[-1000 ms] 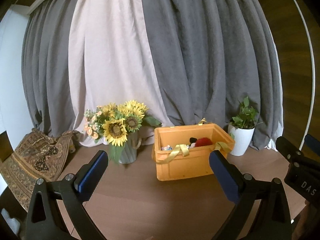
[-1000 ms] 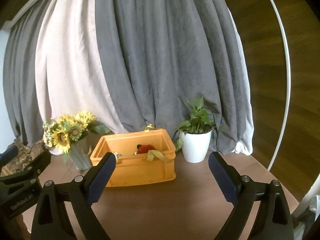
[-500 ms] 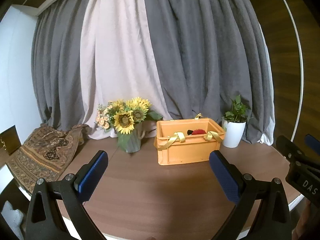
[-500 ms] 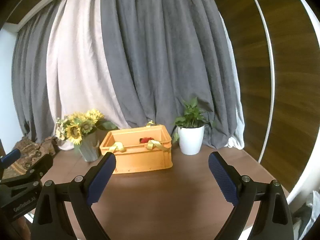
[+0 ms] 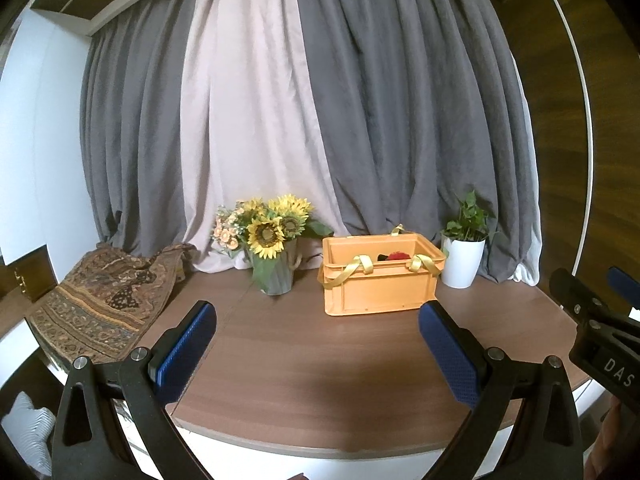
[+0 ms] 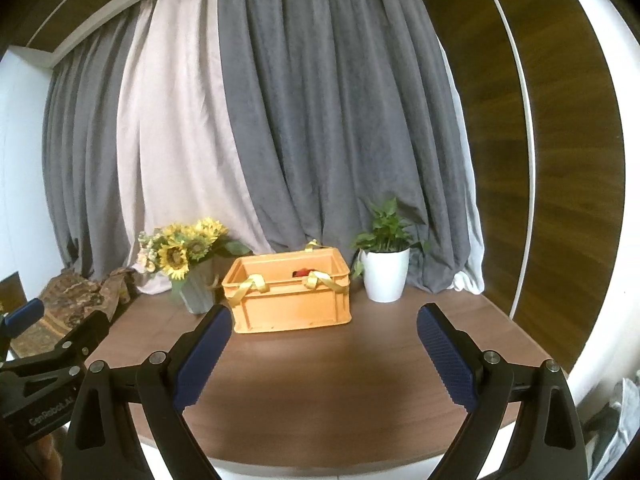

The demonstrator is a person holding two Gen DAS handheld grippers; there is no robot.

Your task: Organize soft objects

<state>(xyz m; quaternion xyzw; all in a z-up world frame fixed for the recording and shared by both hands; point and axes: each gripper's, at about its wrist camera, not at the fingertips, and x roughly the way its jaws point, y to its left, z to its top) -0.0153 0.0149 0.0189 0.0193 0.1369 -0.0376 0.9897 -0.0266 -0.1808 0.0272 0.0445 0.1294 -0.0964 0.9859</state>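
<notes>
Both grippers sit low in frame with jaws wide apart and nothing between them: left gripper (image 5: 316,344), right gripper (image 6: 324,344). The orange crate (image 5: 380,292) sits mid-frame on the brown table (image 5: 320,380), red soft toy (image 5: 398,256) inside, yellow straps (image 5: 352,270) draped over its rim, sunflowers (image 5: 268,232) just left

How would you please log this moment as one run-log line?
left claw: open, empty | right claw: open, empty | orange crate: on table, red soft item inside | contact: none
</notes>
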